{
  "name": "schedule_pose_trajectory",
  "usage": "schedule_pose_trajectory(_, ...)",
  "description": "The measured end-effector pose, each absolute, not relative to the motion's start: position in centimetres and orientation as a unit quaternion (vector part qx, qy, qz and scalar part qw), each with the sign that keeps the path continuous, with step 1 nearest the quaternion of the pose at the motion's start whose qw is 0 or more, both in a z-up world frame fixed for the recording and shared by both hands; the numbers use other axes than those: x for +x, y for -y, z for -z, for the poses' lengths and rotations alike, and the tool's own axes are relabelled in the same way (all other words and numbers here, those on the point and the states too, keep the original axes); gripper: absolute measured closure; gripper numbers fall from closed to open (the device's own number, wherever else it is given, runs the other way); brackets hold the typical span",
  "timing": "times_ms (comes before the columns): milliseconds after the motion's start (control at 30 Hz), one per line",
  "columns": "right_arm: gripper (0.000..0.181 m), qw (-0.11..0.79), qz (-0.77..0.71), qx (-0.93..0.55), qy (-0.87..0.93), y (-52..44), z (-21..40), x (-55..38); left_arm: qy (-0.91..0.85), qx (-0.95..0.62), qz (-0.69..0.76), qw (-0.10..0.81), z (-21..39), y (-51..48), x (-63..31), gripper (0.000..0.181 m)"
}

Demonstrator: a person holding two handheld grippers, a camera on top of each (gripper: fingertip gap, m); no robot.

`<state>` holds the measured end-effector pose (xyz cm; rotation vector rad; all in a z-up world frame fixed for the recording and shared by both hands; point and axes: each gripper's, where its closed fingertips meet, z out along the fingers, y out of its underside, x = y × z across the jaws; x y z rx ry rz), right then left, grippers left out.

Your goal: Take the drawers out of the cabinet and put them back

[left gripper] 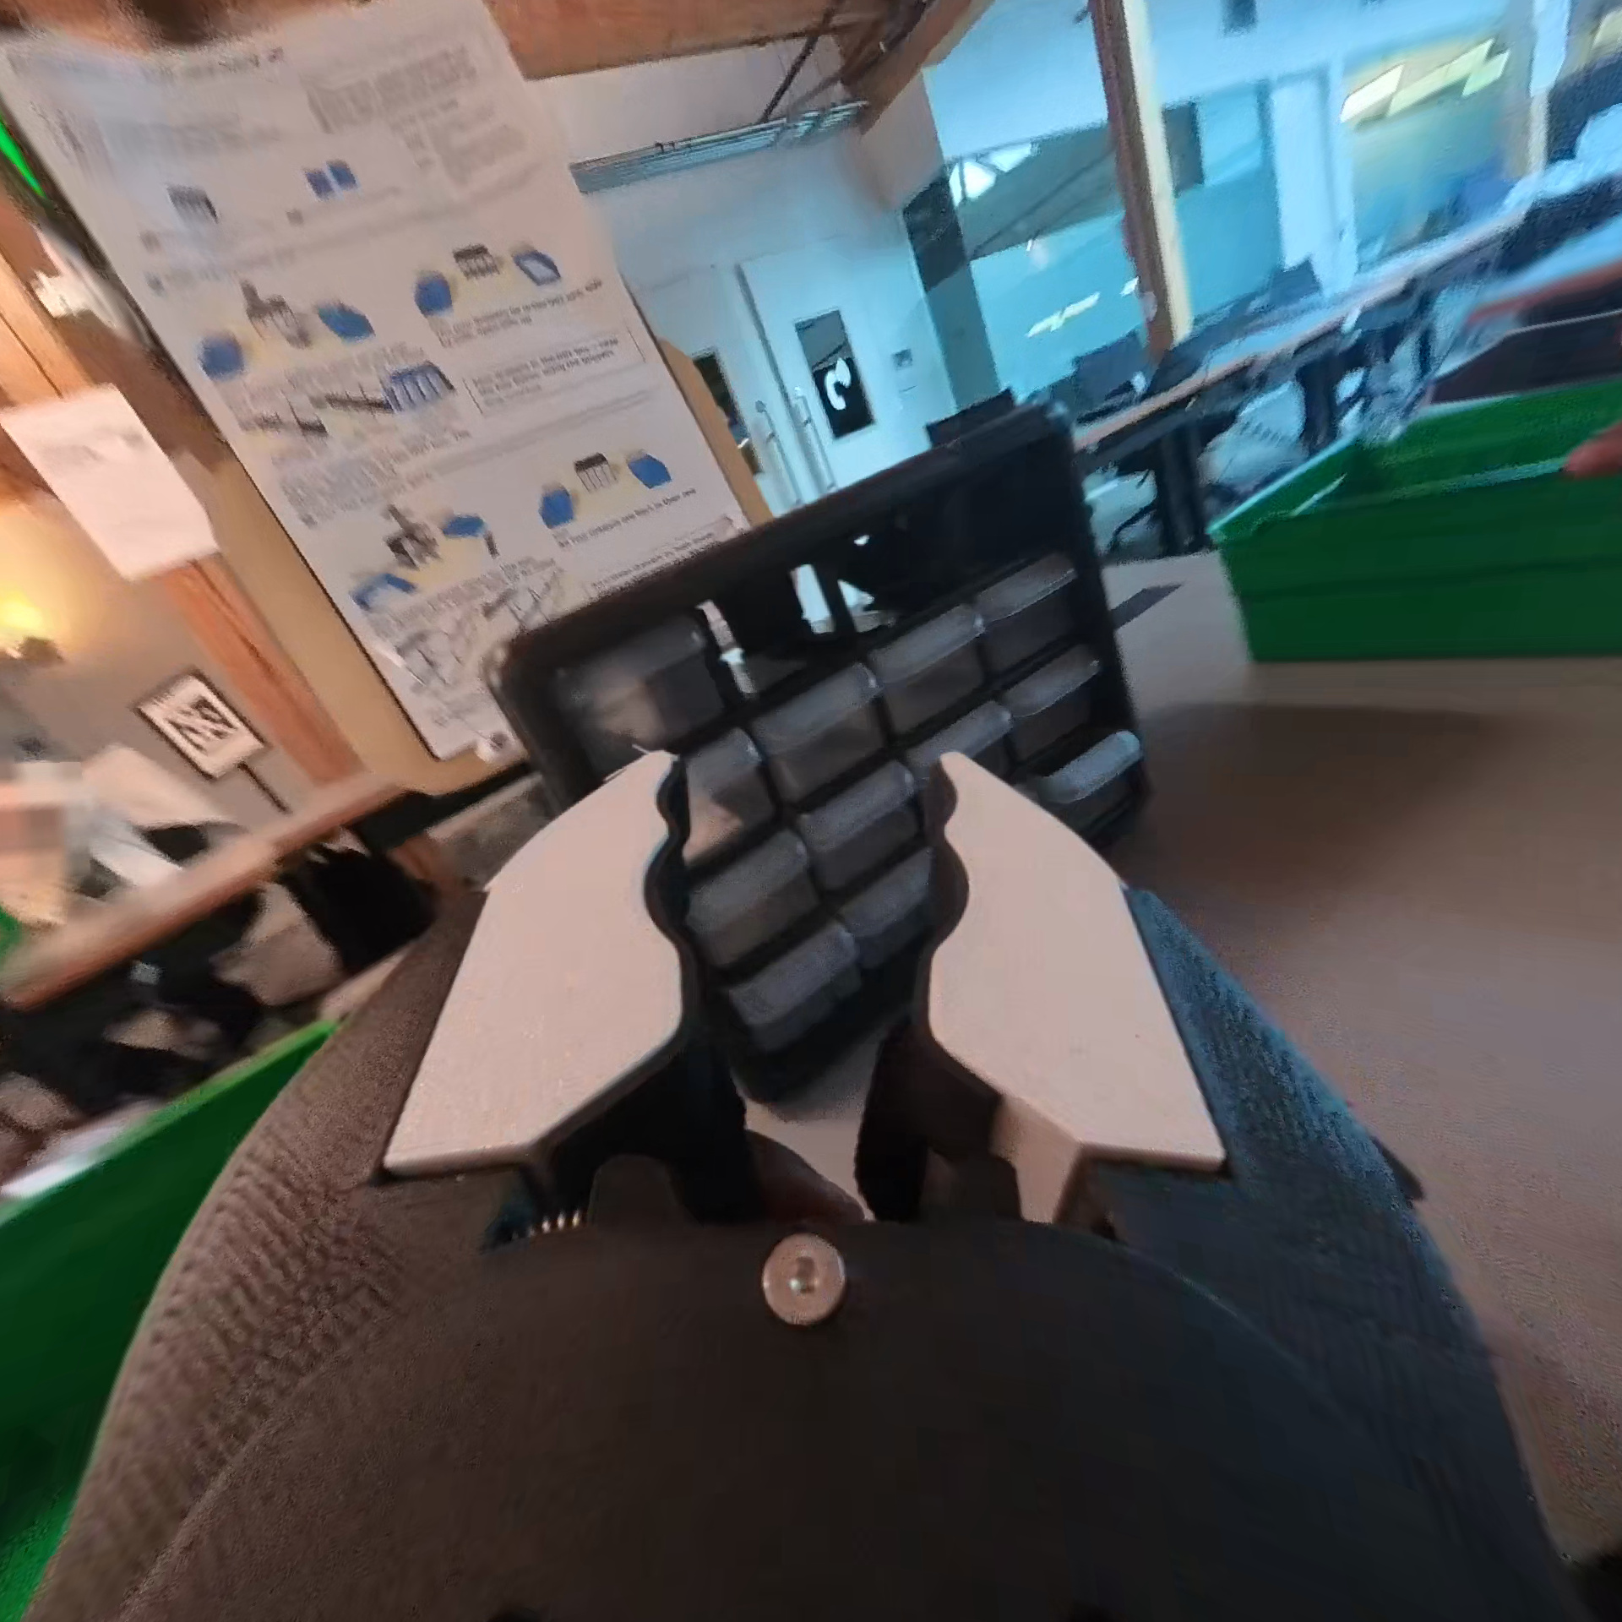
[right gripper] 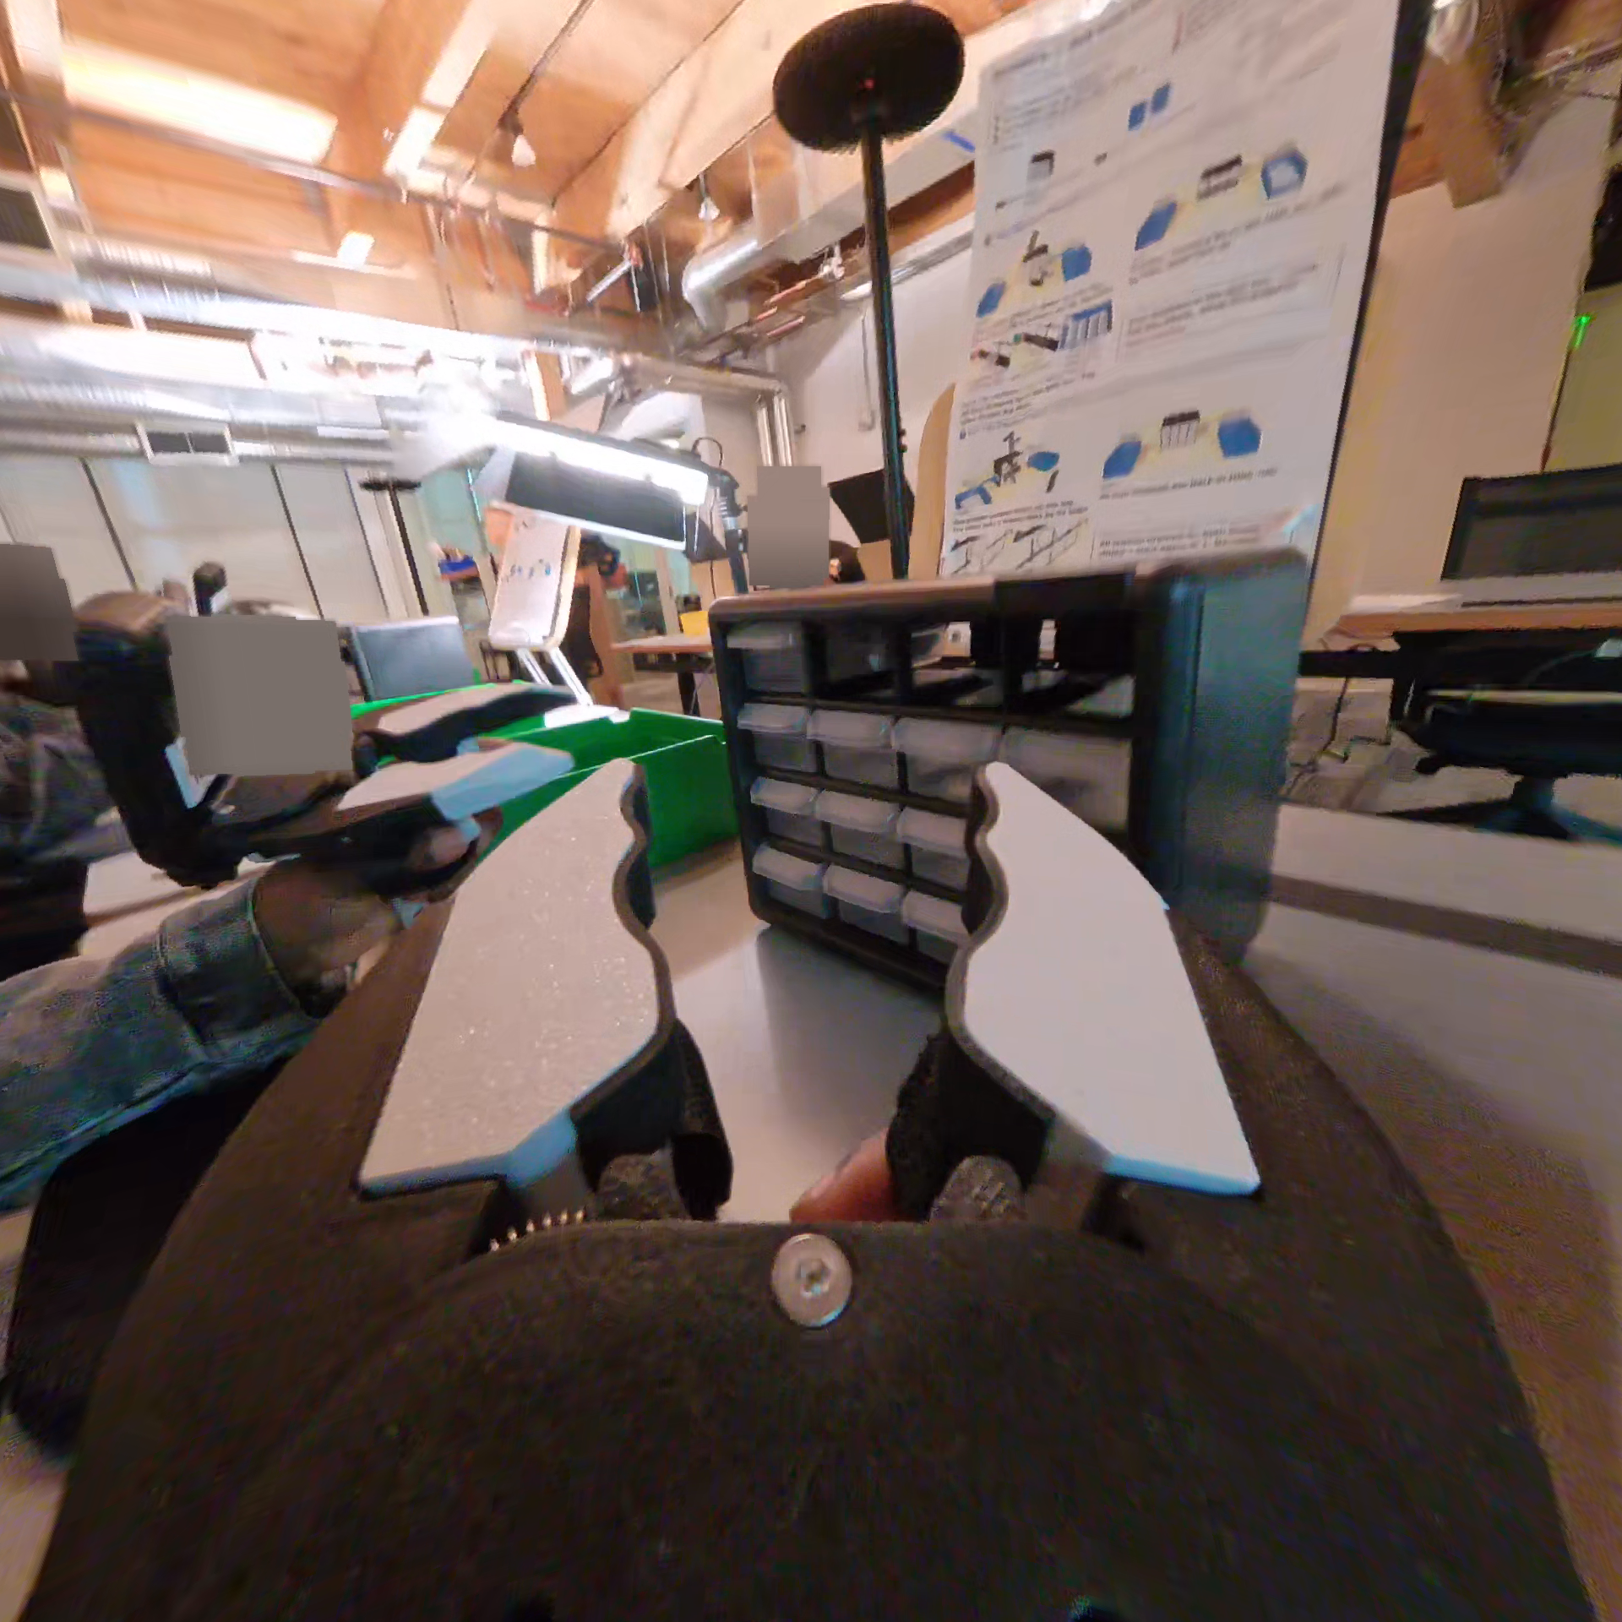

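Left gripper (left gripper: pixel 803 772) and right gripper (right gripper: pixel 812 790) alike, textured black rounded bodies, pale grey flat fingers (right gripper: pixel 527 974) with wavy black inner edges, silver hex screw (right gripper: pixel 811 1279), denim sleeve (right gripper: pixel 132 1001)

The table (right gripper: pixel 1369 1036) was grey and flat. A black cabinet (right gripper: pixel 1229 702) stood on it, and a green bin (right gripper: pixel 676 772) sat beside the cabinet.

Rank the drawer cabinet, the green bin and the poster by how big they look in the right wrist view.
1. Poster, though partly hidden behind the cabinet.
2. Drawer cabinet, nearer the camera, so the top two are close.
3. Green bin, partly covered by a gripper finger.
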<state>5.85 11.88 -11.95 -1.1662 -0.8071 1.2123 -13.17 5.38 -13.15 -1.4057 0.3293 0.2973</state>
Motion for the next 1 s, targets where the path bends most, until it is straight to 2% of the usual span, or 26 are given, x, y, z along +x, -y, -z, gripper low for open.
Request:
schedule_pose_trajectory(133,0.120,0.590,-0.547,-0.495,0.326,-11.2,13.0,5.4,-0.198,-0.639,-0.222,0.709,11.2,-8.0,-14.3,0.140)
schedule_pose_trajectory(233,0.127,0.615,-0.521,-0.498,0.320,-12.0,13.5,6.0,-0.259,-0.620,-0.355,0.650,10.6,-10.6,-16.0,0.147)
schedule_pose_trajectory(333,0.123,0.587,-0.546,-0.510,0.313,-12.1,14.0,5.7,-0.326,-0.561,-0.499,0.574,10.9,-12.4,-17.1,0.153)
schedule_pose_trajectory(433,0.124,0.588,-0.547,-0.508,0.310,-12.2,14.0,5.8,-0.357,-0.517,-0.578,0.521,11.3,-13.3,-17.6,0.157)
schedule_pose_trajectory(667,0.124,0.575,-0.552,-0.520,0.309,-12.4,14.5,5.6,-0.365,-0.478,-0.643,0.475,11.1,-14.3,-18.9,0.165)
schedule_pose_trajectory(767,0.124,0.569,-0.552,-0.522,0.316,-12.3,14.7,5.4,-0.372,-0.475,-0.649,0.463,11.1,-14.5,-19.0,0.177)
schedule_pose_trajectory(1000,0.124,0.561,-0.544,-0.528,0.334,-12.0,15.2,4.9,-0.370,-0.459,-0.643,0.490,11.2,-11.9,-17.5,0.178)
